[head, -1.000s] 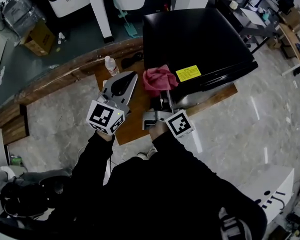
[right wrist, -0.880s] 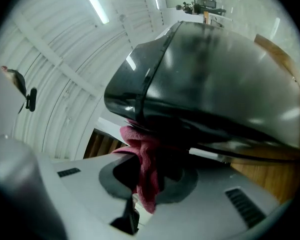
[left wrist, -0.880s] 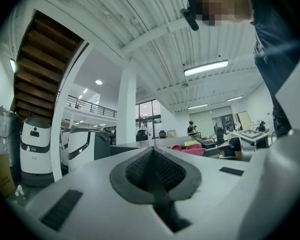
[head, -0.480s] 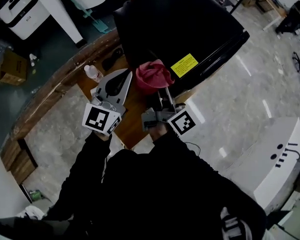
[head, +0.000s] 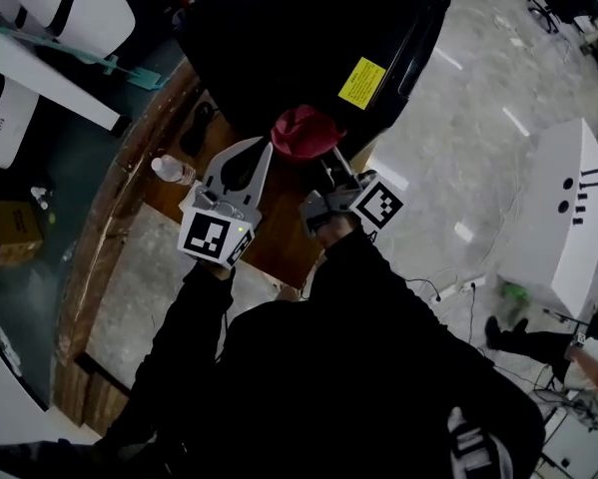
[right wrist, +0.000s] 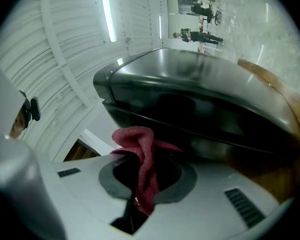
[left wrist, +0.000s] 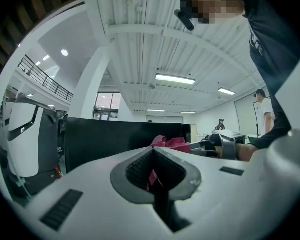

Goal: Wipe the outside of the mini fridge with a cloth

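The black mini fridge point(head: 308, 38) stands at the top of the head view, with a yellow label point(head: 363, 83) on its upper face. A red cloth point(head: 303, 130) is bunched against the fridge's near edge, left of the label. My right gripper point(head: 325, 160) is shut on the cloth point(right wrist: 134, 136), which hangs down between its jaws point(right wrist: 145, 160) in front of the fridge point(right wrist: 200, 99). Just left of the cloth, my left gripper point(head: 265, 148) is shut with nothing held. The left gripper view shows its tips point(left wrist: 152, 150) pointing at the fridge's side point(left wrist: 114, 139) and the cloth point(left wrist: 172, 143).
The fridge stands on a low wooden platform point(head: 279, 242). A water bottle point(head: 172, 171) and a dark object point(head: 199, 128) lie to its left. White equipment point(head: 69, 13) stands at the top left and a white machine point(head: 568, 208) at the right. A person point(head: 588, 362) stands at the far right.
The head view has swung round, so the fridge now sits higher and further left. Both grippers stay close together at the fridge's near edge, and the cloth is still held.
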A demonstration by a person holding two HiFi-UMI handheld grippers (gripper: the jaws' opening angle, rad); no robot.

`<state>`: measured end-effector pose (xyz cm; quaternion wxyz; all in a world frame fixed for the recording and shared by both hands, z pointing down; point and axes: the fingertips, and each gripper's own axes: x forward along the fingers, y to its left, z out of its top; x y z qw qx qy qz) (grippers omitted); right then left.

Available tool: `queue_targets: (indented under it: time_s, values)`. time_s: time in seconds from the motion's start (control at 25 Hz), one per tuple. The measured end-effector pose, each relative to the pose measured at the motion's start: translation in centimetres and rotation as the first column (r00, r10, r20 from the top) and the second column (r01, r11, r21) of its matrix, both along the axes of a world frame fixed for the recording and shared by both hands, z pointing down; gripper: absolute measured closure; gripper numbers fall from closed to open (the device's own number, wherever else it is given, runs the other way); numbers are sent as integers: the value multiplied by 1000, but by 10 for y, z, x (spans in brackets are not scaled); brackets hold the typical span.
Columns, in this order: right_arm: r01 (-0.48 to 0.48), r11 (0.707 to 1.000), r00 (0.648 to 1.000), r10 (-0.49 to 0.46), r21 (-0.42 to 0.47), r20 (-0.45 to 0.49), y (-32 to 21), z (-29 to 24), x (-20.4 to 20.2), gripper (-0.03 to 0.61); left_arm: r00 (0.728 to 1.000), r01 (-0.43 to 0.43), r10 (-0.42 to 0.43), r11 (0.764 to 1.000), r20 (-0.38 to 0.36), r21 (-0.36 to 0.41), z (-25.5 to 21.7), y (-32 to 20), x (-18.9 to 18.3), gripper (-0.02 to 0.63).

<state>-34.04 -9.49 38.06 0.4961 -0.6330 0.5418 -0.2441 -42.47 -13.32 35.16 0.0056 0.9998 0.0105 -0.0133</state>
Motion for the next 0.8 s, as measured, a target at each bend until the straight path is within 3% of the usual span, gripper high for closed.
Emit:
queue_targets:
  time_s: [0.48, 0.72, 0.8]
  values:
    - [18, 989, 993, 0, -148, 116, -5, 125, 12, 526, 991, 16, -6, 997, 135, -78, 104, -15, 21, 609]
    - [40, 977, 969, 14, -209, 249, -12, 196, 12, 525, 973, 19, 8, 993, 230, -113, 172, -20, 31, 609]
    - [45, 961, 957, 38, -273, 289, -7, 224, 12, 525, 965, 12, 21, 992, 263, -123, 195, -16, 36, 609]
